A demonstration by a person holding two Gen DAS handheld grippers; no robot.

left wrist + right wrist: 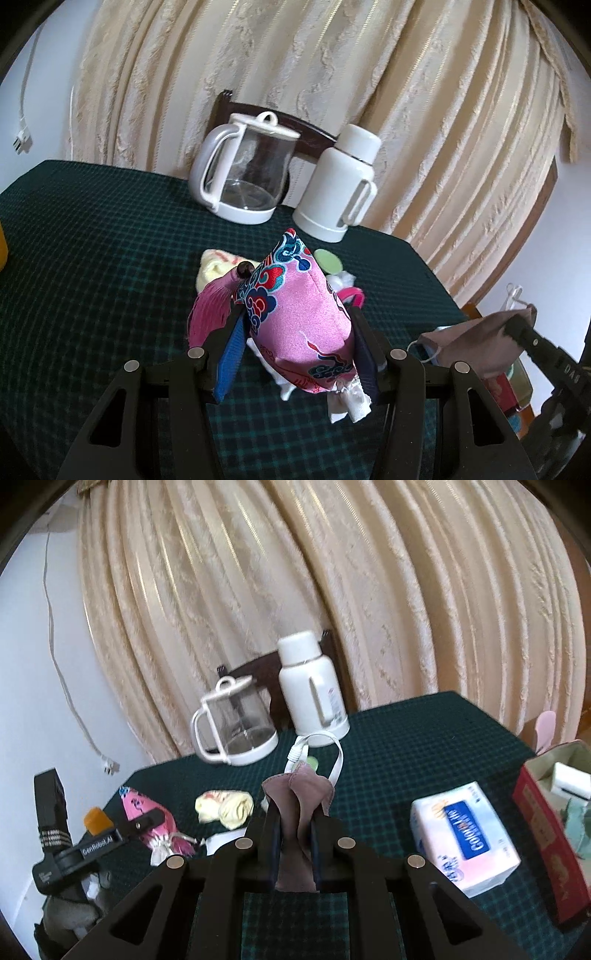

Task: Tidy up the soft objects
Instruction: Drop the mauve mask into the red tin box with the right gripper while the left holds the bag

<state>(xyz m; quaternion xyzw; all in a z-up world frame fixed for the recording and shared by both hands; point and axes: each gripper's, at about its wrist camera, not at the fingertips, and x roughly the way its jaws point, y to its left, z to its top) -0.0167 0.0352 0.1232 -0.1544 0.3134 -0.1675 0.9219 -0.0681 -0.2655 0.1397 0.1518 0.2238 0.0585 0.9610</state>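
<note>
Left gripper (295,325) closed on a pink embroidered pouch (299,314), lifted above the green checked table (92,240). Right gripper (295,834) clamped on a mauve face mask (299,812), also off the table. Further back on the cloth, a yellow sock (225,806); at the far edge, glass kettle (243,173) left of white flask (340,184).
</note>
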